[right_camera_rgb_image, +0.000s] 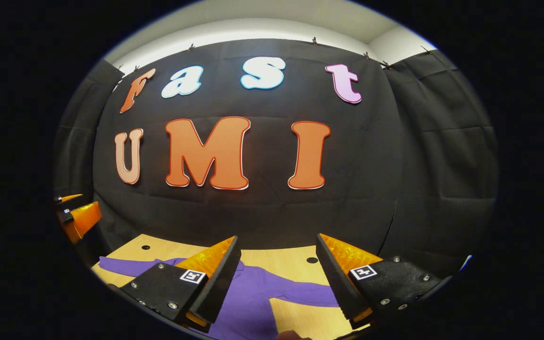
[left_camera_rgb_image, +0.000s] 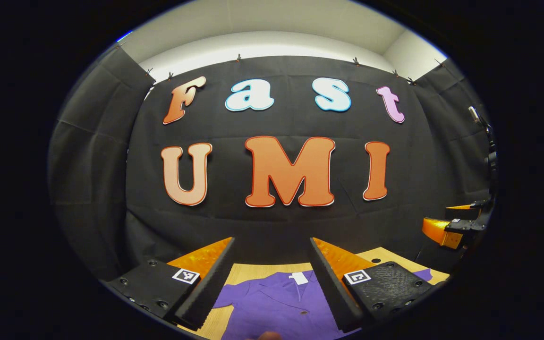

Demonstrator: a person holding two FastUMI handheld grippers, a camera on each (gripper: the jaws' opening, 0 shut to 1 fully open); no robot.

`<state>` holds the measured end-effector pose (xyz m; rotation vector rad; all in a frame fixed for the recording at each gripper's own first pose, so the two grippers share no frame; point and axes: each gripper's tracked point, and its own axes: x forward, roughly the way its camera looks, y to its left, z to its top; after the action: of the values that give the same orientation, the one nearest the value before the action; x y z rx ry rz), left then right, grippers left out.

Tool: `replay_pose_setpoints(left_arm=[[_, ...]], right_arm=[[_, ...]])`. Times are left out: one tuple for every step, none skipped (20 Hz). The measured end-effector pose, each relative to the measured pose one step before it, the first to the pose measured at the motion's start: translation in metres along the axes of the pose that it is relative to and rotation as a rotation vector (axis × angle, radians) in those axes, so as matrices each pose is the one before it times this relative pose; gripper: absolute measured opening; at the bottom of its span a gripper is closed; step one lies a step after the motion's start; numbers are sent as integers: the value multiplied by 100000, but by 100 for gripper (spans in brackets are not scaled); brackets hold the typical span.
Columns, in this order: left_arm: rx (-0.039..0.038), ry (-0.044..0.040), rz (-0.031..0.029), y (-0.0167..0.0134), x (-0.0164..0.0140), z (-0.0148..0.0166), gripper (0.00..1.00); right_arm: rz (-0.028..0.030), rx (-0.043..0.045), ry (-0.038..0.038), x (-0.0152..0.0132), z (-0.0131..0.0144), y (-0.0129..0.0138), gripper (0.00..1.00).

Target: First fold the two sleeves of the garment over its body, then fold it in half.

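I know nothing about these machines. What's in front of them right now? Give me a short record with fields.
garment: purple button-front shirt lying flat, not folded yet
sleeves: one purple sleeve spread out to the side on the table
surface: light wooden table with small round holes
left tongs: open, held above the shirt's collar area
right tongs: open, above the spread sleeve
held: nothing in either

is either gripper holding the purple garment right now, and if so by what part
Nothing is held. The left gripper and right gripper are both open above the purple garment, which lies on the table with sleeves spread.
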<state>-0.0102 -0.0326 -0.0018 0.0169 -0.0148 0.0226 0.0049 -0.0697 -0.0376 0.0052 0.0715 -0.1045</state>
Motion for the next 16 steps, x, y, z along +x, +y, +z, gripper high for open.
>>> replay_pose_setpoints(left_arm=[[223, 25, -94, -187, 58, 32, 94], [321, 157, -77, -277, 65, -76, 95], [394, 161, -123, -227, 56, -20, 95], [504, 168, -134, -202, -162, -107, 95], [469, 70, -13, -184, -11, 44, 95], [510, 13, -74, -173, 23, -163, 94], [498, 49, -27, -112, 13, 74, 94], [383, -226, 59, -191, -189, 0, 94], [432, 152, 176, -97, 90, -84, 94], [187, 11, 421, -21, -120, -117, 94], [87, 456, 315, -28, -44, 69, 95], [137, 397, 429, 33, 193, -290, 95], [218, 137, 583, 70, -220, -23, 95], [169, 295, 501, 34, 29, -251, 94], [228, 419, 658, 63, 75, -74, 94], [191, 667, 468, -130, 44, -293, 94]], right_arm=[[-1079, -121, 554, 99, -391, -545, 95], [-1141, 334, 740, 289, -371, -549, 95], [-1740, 322, 1737, 235, -679, -685, 95], [-2736, 357, 2600, 223, -884, -1084, 95], [-1236, 627, 2012, 236, -864, -722, 95], [-1529, 518, 2449, 322, -828, -528, 95], [-1638, -2, 2233, 296, -931, -952, 95], [-2593, -596, 2079, 295, -1018, -1227, 95], [-2478, -520, 1236, 375, -883, -1221, 95], [-2417, -303, 905, 589, -783, -1108, 95], [-2161, -366, 2362, 512, -1147, -1052, 95], [-2156, -312, 2765, 510, -1329, -966, 95], [-1774, -84, 2609, 524, -964, -937, 95], [-1620, 92, 1724, 570, -760, -842, 95], [-1786, -27, 1174, 445, -548, -860, 95], [-1429, 261, 1434, 341, -669, -974, 95]])
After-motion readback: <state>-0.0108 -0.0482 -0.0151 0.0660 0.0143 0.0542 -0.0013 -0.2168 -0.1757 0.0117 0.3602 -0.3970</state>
